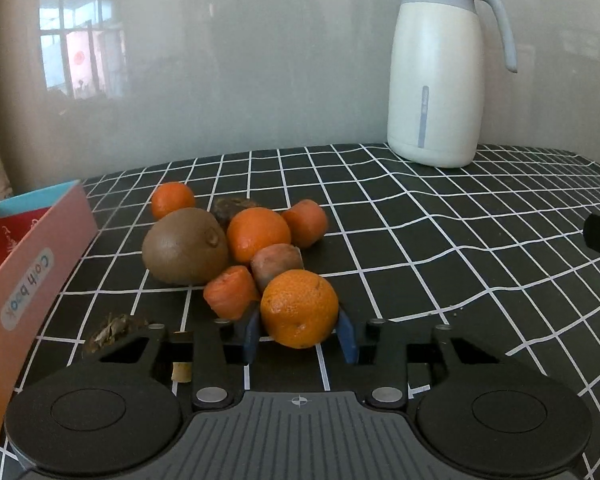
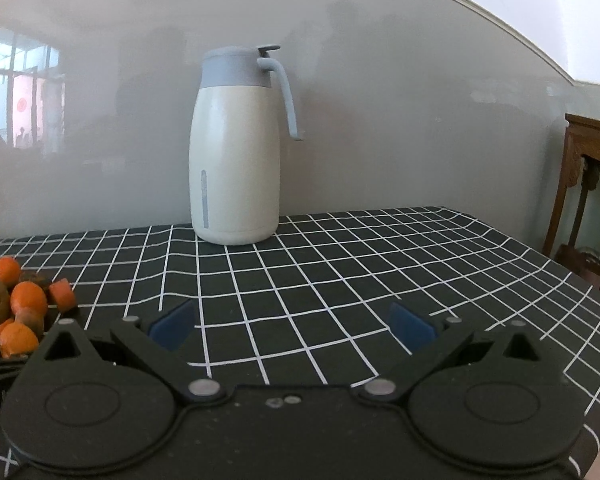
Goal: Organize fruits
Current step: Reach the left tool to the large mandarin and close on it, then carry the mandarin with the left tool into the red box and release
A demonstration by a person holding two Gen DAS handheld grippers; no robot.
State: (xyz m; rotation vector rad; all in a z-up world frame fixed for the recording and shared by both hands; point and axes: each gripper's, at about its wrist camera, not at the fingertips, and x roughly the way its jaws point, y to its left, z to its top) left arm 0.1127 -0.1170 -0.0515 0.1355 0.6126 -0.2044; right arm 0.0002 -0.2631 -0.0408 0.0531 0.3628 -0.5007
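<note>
1. We're at a table under a black cloth with a white grid [image 1: 440, 240], set against a glossy grey wall [image 1: 260, 60] that mirrors a window.
2. At the back stands a cream jug with a grey lid and handle [image 1: 436, 76], well apart from the fruit.
3. Our left gripper [image 1: 300, 336] has its blue pads [image 1: 252, 334] clamped on the nearest mandarin [image 1: 299, 307], one pad on either side of it, at the front edge of the pile.
4. Just behind that mandarin we see a carrot chunk [image 1: 230, 292] and a brownish chunk [image 1: 276, 264] touching it.
5. Further back sit a kiwi [image 1: 184, 246], a second mandarin [image 1: 258, 234], another carrot chunk [image 1: 306, 222] and a small mandarin [image 1: 173, 199], all bunched together.
6. To the left a pink box [image 1: 28, 280] stands tilted beside the pile.
7. Our right gripper [image 2: 294, 326] hangs wide apart over bare cloth, nothing between its pads, with the pile away at its left.
</note>
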